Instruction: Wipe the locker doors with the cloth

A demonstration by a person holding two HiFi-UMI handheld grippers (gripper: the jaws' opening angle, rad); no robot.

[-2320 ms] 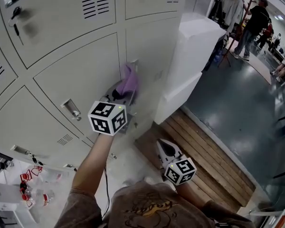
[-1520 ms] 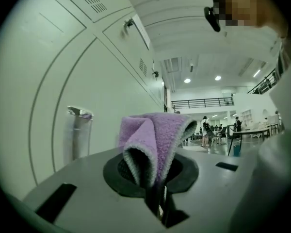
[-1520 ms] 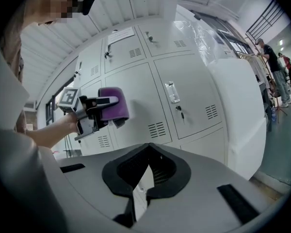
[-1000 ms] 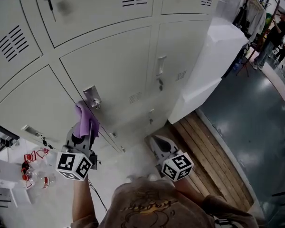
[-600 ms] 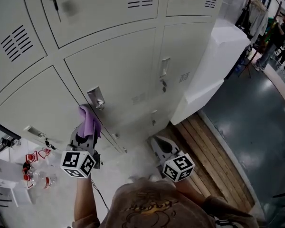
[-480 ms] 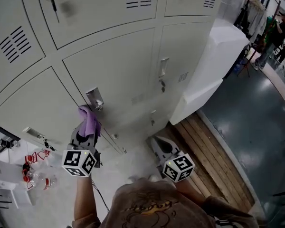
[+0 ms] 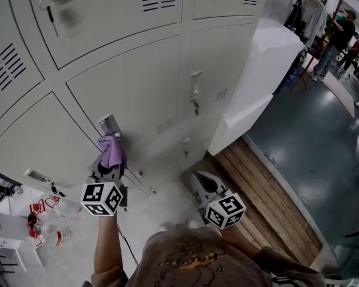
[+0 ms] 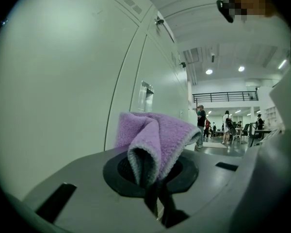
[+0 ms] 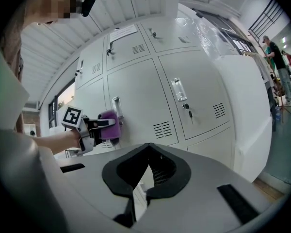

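Purple and fleecy, the one cloth was bunched in a fold and clamped between the fingers of the left gripper, which were closed tight on its lower edge. In the left gripper view the cloth rose out of the pinched fingers with the pale locker door close on its left. The head view placed it just below the recessed metal latch of a grey locker door, so near that contact with the panel could not be told.

There were two grippers, each carrying one black-and-white marker cube. The right gripper hung low and to the right, well apart from the cloth and short of the lockers. Its fingers were drawn together with only a thin slit between them and held nothing. Its own view looked across at the left gripper and the cloth beside a door latch.

To the right of the lockers stood one white cabinet and, nearer, a floor of wooden planks. One person in a dark top stood at the far right.
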